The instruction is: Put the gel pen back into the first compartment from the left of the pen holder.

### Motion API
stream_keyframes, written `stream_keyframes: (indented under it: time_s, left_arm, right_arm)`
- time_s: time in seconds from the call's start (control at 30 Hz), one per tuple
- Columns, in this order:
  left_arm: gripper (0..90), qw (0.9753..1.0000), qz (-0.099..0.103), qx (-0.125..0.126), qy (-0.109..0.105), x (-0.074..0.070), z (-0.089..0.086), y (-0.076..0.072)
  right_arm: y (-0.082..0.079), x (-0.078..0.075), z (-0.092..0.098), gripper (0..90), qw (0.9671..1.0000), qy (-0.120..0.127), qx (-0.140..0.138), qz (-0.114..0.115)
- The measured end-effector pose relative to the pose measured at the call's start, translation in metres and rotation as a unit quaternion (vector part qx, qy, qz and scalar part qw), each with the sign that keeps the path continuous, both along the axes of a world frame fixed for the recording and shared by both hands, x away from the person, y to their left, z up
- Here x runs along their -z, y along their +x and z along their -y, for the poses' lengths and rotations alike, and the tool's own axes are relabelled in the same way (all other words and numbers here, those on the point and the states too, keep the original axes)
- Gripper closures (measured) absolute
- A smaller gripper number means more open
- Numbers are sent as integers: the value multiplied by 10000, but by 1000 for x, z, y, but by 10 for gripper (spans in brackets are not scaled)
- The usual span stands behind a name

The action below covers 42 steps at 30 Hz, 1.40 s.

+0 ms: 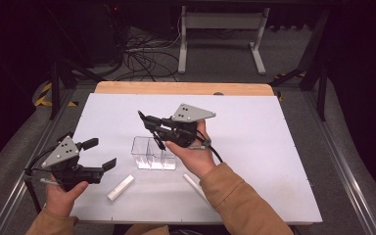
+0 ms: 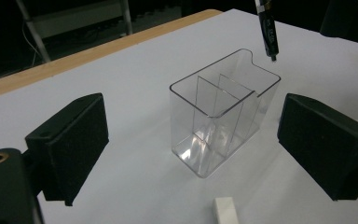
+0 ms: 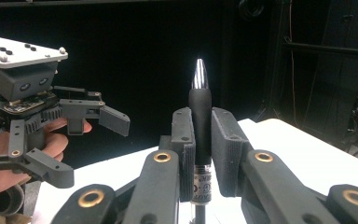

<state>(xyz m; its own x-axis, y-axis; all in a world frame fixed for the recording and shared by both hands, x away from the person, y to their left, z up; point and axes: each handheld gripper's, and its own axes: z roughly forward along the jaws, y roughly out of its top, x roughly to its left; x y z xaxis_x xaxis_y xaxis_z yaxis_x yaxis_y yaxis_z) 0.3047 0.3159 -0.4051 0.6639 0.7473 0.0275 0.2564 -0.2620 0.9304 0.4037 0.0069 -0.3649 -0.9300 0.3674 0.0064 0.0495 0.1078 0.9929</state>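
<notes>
The right gripper (image 3: pixel 200 154) view revealed a pen (image 3: pixel 200 116) pinched between its jaws, while the left gripper (image 1: pixel 99 154) stood spread near the clear organizer (image 2: pixel 219 116).

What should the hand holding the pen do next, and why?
Probably lower the pen tip-first into the clear organizer. The right gripper is shut on the pen, and in the left gripper view its tip hangs just above the organizer's far rim. The compartments look empty. The left gripper is open, off to the side, holding nothing.
</notes>
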Motion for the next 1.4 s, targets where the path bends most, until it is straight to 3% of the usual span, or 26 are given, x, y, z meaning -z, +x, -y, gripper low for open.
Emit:
stream_keyframes:
  time_s: [0.6, 1.4]
  left_arm:
    - [95, 10000, 9, 5, -5, 0, -1, 0]
    - [95, 10000, -20, 29, -19, 1, 0, 0]
  right_arm:
    - [3, 5, -38, 805, 9998, 98, -142, 74]
    - [7, 17, -58, 804, 9999, 116, -63, 91]
